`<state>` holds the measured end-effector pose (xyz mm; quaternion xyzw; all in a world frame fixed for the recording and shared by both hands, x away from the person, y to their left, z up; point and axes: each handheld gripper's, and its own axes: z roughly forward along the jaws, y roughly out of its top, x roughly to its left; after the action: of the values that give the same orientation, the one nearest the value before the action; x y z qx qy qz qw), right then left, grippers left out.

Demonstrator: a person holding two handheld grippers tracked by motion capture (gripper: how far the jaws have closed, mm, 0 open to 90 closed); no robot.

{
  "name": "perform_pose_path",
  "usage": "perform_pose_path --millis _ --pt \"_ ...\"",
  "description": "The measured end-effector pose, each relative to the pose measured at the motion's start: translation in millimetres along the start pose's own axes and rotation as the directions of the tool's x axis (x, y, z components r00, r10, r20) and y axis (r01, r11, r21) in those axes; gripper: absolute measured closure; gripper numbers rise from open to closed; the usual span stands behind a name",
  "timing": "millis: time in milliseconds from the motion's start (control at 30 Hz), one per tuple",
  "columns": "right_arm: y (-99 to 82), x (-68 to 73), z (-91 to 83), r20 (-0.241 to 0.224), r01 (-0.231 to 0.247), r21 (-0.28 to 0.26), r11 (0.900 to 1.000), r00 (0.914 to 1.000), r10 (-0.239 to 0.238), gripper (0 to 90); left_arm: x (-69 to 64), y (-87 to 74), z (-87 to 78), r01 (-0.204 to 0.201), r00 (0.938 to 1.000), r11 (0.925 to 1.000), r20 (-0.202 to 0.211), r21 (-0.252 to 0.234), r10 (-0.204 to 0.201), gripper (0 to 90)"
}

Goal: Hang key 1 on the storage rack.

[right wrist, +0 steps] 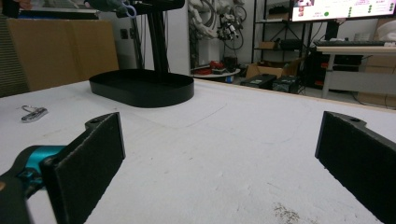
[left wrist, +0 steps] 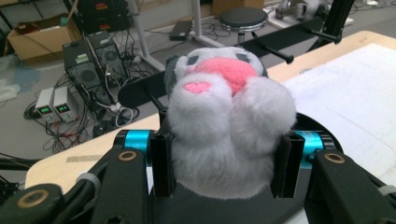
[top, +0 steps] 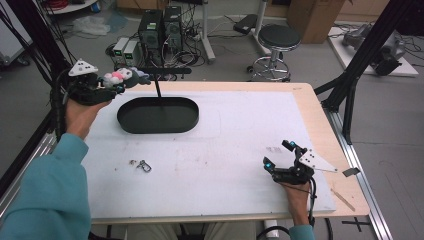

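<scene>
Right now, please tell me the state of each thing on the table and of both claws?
left claw: shut on the plush toy, raised near the stand's crossbar
plush toy: gripped, off the table
right claw: open, empty, low over the table
black stand tray: empty
metal clip: lying loose on the white mat

black stand (top: 158, 112) far-left, table (top: 240, 150) centre open

Place: lab
Signs: PCs (top: 161, 27) and power supplies (top: 125, 48) sitting on the floor, cables (top: 187, 50) trailing, monitor (right wrist: 343, 8) glowing
</scene>
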<state>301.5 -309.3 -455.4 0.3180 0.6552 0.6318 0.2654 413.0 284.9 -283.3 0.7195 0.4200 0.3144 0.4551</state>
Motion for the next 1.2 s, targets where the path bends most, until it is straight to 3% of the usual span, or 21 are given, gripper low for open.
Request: perform_pose_path --millis 133,533,1200 --pt "0.0 -0.3 -0.2 0.004 -0.006 -0.002 1.0 1.0 0.006 0.7 -0.8 -6.6 -2.9 -0.012 0.9999 0.9997 0.0 0.021 0.012 53.1" --pt "0.0 -0.4 -0.2 0.006 -0.01 -0.002 0.9999 0.9999 0.01 0.7 -1.3 -26.5 -3.4 0.0 1.0 0.9986 0.006 0.054 -0.001 53.1" --pt "-0.1 -0.9 -0.2 0.005 -0.017 -0.005 0.9998 0.9998 0.017 0.7 -1.2 -38.6 27.6 0.031 0.9995 0.9985 -0.002 0.046 -0.031 52.8"
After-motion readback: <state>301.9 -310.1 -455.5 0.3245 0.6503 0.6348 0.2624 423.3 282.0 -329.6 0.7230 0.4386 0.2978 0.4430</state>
